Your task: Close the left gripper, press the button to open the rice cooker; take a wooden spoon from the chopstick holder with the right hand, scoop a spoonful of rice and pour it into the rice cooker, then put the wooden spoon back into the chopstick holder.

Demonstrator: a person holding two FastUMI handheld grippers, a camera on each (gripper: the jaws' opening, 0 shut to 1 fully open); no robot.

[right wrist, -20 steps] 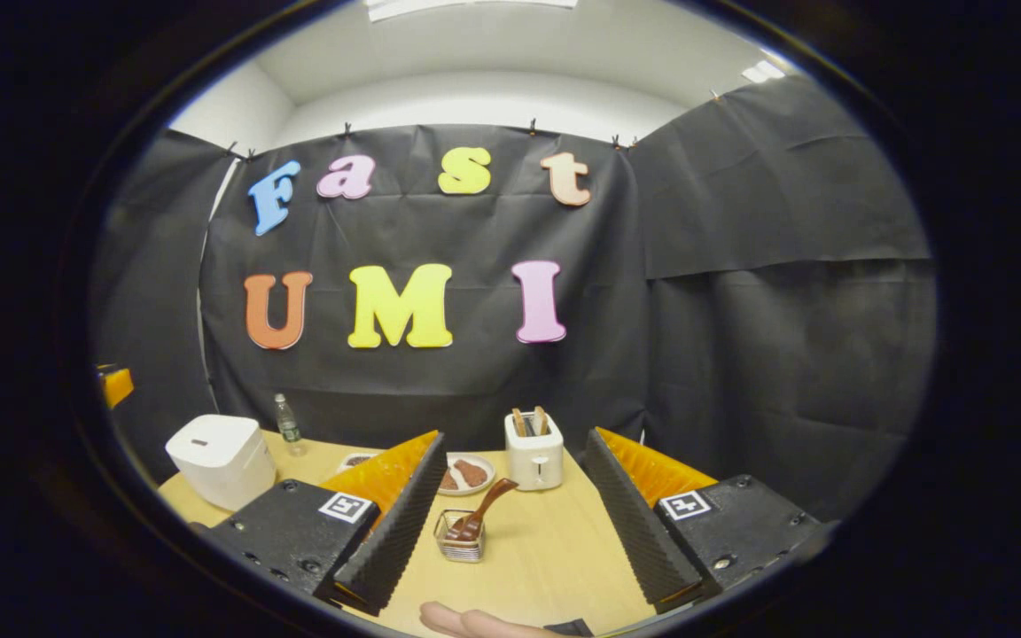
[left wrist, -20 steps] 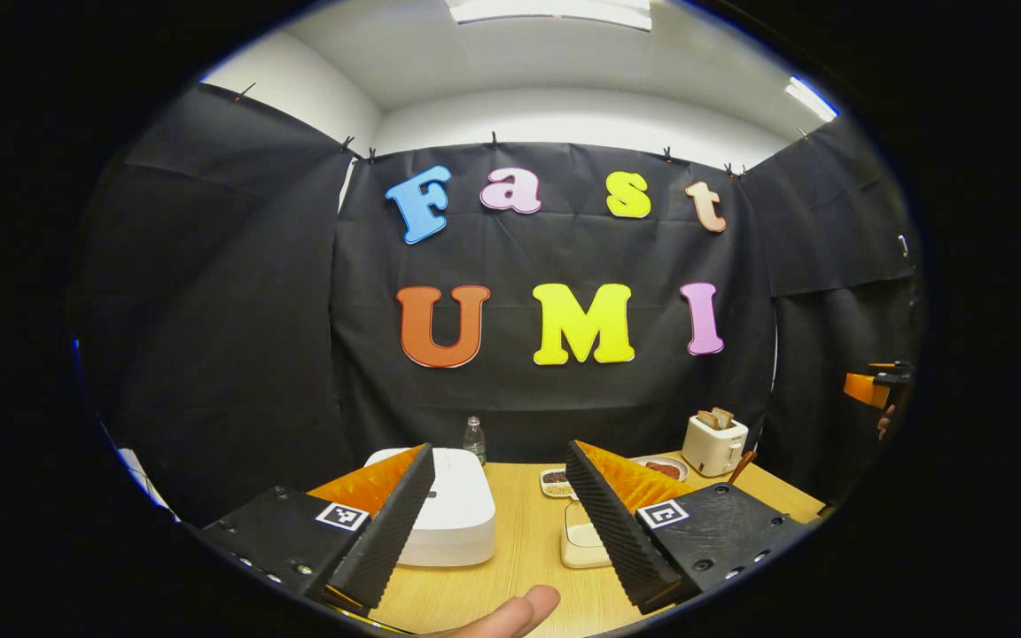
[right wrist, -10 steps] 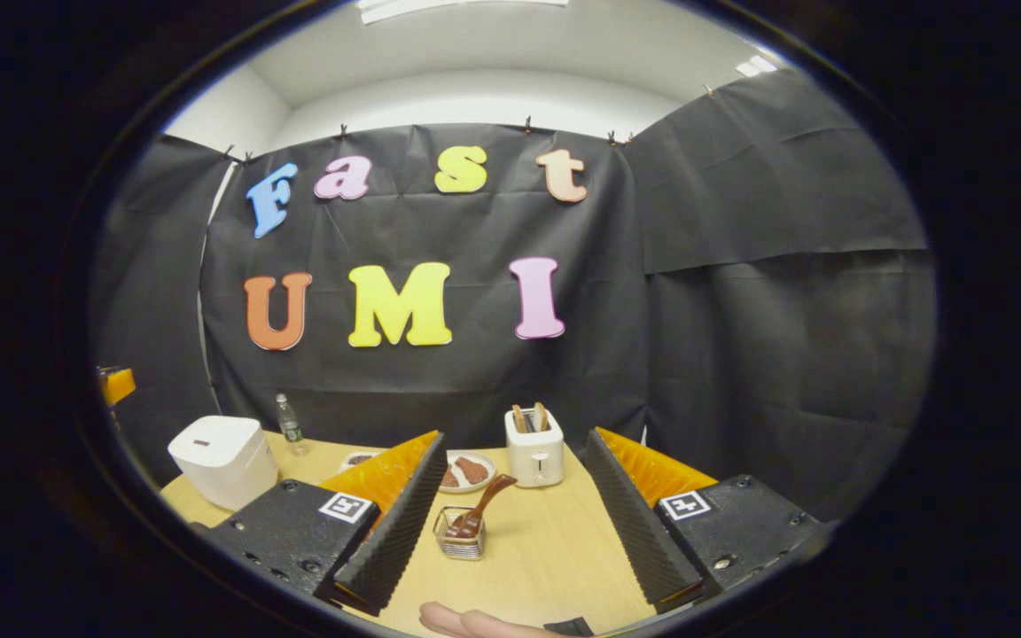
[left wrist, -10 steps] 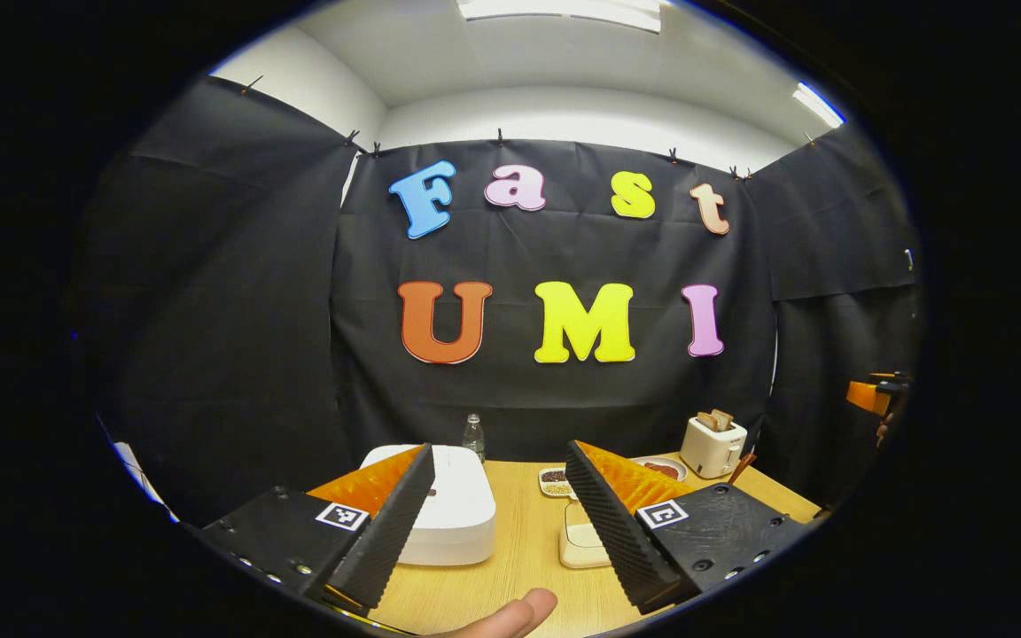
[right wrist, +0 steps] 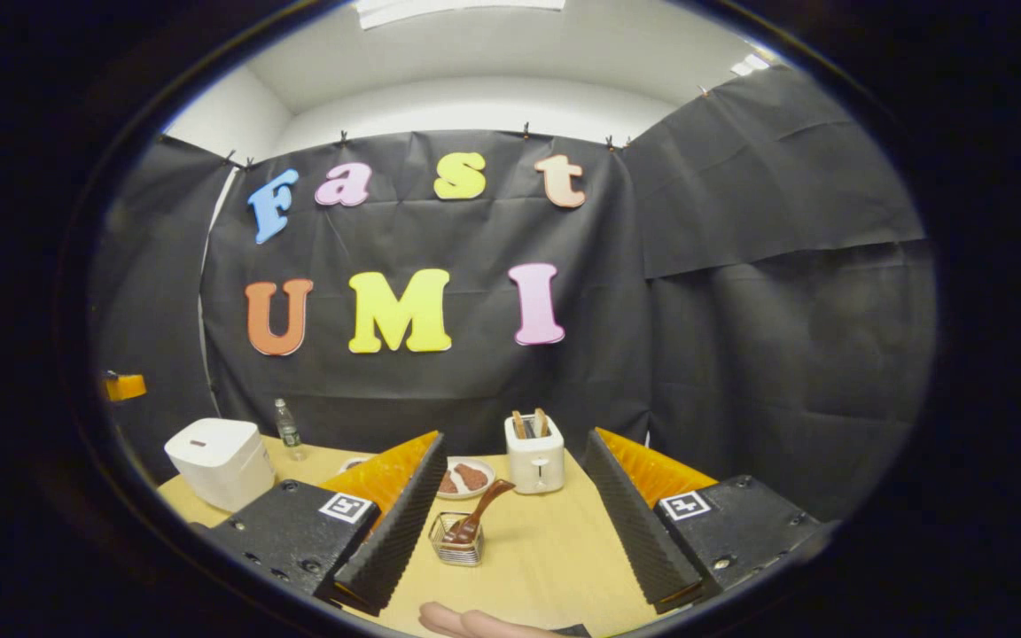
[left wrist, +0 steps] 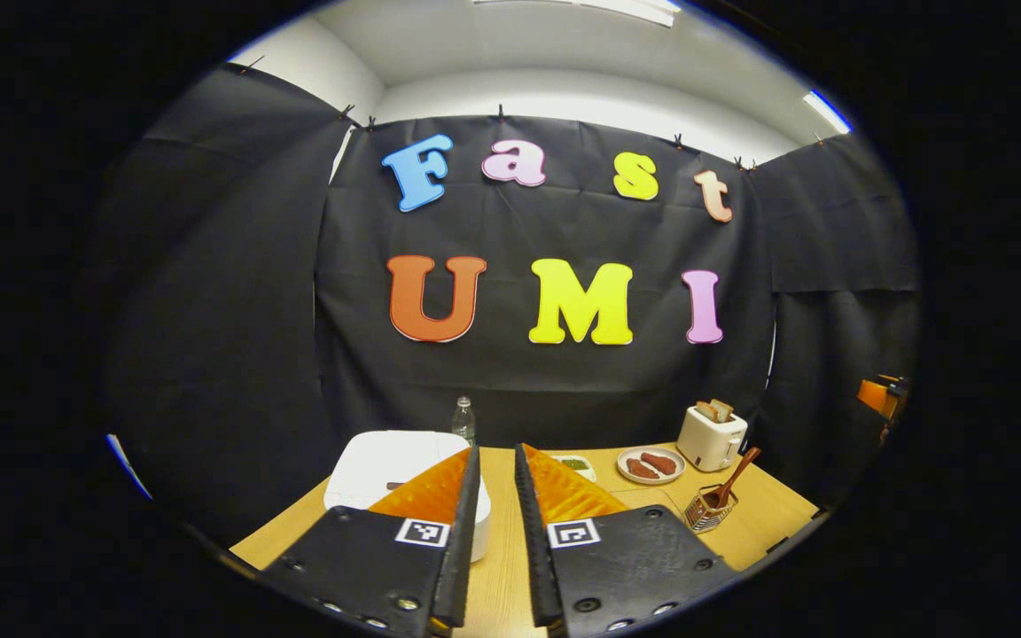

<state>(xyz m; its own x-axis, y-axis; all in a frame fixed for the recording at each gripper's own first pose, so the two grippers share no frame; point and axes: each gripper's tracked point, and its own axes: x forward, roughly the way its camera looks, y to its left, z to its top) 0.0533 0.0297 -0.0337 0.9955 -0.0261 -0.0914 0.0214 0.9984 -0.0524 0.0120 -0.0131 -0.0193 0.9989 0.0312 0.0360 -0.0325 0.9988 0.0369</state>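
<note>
The white rice cooker (left wrist: 382, 461) stands shut on the wooden table (left wrist: 776, 518), just beyond my left gripper (left wrist: 496, 461). That gripper is shut with nothing in it, and its fingers hide part of the cooker's front. In the right gripper view the cooker (right wrist: 218, 452) is at the far left. A wire chopstick holder (right wrist: 459, 549) with the wooden spoon (right wrist: 479, 509) leaning in it stands between the fingers of my open right gripper (right wrist: 515, 452), a little ahead of them. The holder (left wrist: 704, 512) and spoon (left wrist: 732, 478) also appear at the right of the left gripper view.
A white toaster (right wrist: 535, 456) with bread and a plate of meat (right wrist: 466, 478) stand behind the holder. A water bottle (left wrist: 464, 418) is at the back by the cooker, and a small dish (left wrist: 574, 463) lies mid-table. A fingertip (right wrist: 475, 623) shows at the bottom edge.
My left gripper has shut and tilted down toward the table, bringing more of the cooker and table into view. The right gripper has hardly moved.
</note>
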